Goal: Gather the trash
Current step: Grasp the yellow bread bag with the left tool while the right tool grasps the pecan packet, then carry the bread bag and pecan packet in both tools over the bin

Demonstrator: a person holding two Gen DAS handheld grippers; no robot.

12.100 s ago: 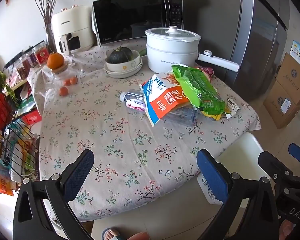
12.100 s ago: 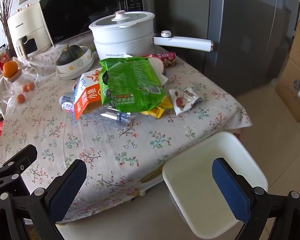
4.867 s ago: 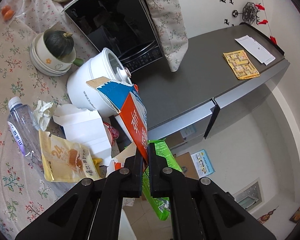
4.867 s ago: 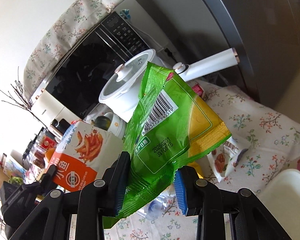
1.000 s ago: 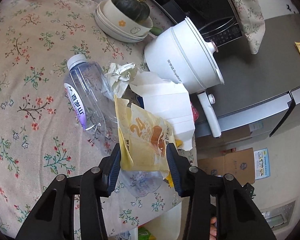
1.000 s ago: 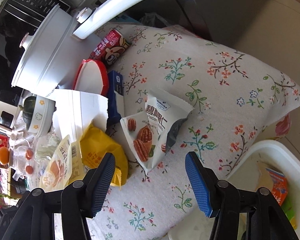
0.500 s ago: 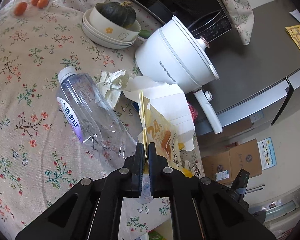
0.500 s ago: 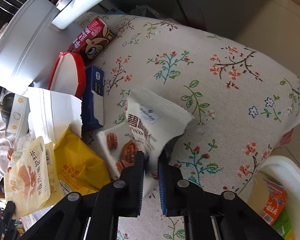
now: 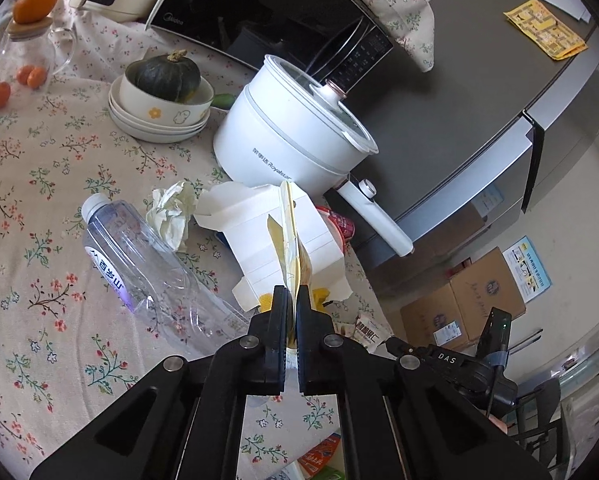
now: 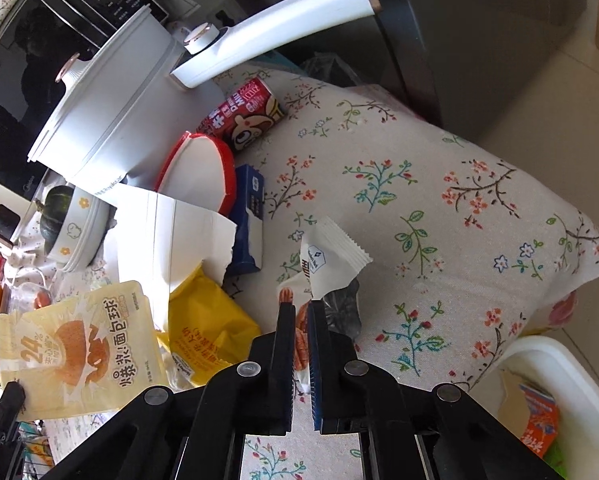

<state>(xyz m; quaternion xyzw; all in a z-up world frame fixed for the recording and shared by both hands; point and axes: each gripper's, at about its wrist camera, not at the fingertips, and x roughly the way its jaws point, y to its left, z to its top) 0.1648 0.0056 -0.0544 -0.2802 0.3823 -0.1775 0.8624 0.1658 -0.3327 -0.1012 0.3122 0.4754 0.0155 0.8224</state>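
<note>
My left gripper (image 9: pixel 292 300) is shut on a pale yellow bread bag (image 9: pixel 289 236), held edge-on above the table; its printed face shows in the right wrist view (image 10: pixel 79 344). My right gripper (image 10: pixel 301 312) is shut on a white pecan snack packet (image 10: pixel 327 260) lifted just above the floral tablecloth (image 10: pixel 439 208). A white bin (image 10: pixel 571 384) at lower right holds an orange carton (image 10: pixel 537 420). On the table lie a clear plastic bottle (image 9: pixel 139 264), crumpled tissue (image 9: pixel 171 212), a torn white carton (image 9: pixel 259 224), a yellow wrapper (image 10: pixel 207 328), a blue box (image 10: pixel 249 220) and a red can (image 10: pixel 243 116).
A white electric pot (image 9: pixel 291 132) with a long handle (image 10: pixel 283 28) stands behind the trash. Stacked bowls with a green squash (image 9: pixel 163 96), a microwave (image 9: pixel 267 20), and a grey fridge (image 9: pixel 479 92) lie beyond. Cardboard boxes (image 9: pixel 463 300) sit on the floor.
Both grippers have risen slightly with their bags. The bread bag has turned more edge-on in the left gripper, and the pecan packet has come up off the cloth.
</note>
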